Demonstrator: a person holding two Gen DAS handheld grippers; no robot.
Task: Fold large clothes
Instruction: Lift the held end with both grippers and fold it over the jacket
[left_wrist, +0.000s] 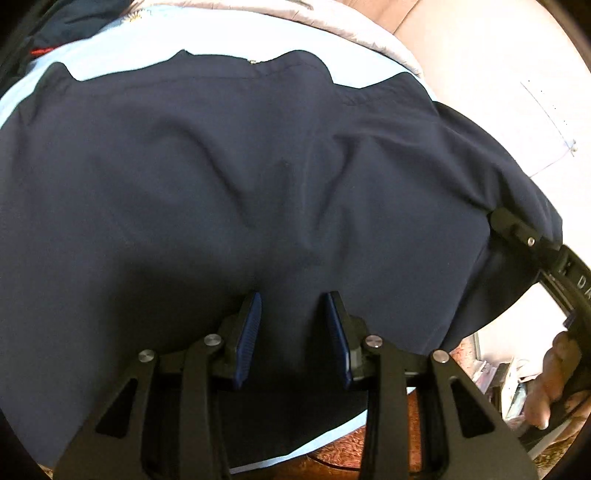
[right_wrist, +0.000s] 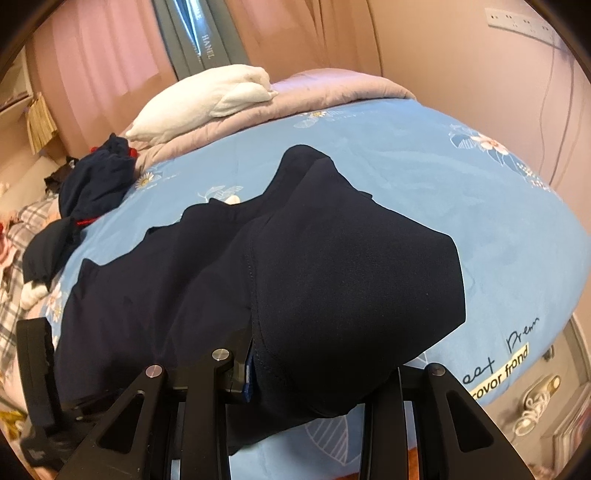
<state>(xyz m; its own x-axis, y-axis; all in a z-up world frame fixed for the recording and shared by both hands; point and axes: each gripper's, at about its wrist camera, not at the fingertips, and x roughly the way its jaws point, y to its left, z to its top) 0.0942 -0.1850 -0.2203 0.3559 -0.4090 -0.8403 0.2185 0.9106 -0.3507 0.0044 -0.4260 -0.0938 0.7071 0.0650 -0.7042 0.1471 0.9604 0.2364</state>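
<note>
A light blue floral bedspread carries the large dark navy garment, spread flat. The left gripper hovers over it, blue pads partly apart, nothing clamped. The right gripper (mostly buried under cloth) pinches a lifted fold of that garment.

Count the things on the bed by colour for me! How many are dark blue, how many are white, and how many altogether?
Dark blue: 2, the spread-out navy garment and the crumpled navy clothes
White: 1, the pillow
Total: 3
</note>
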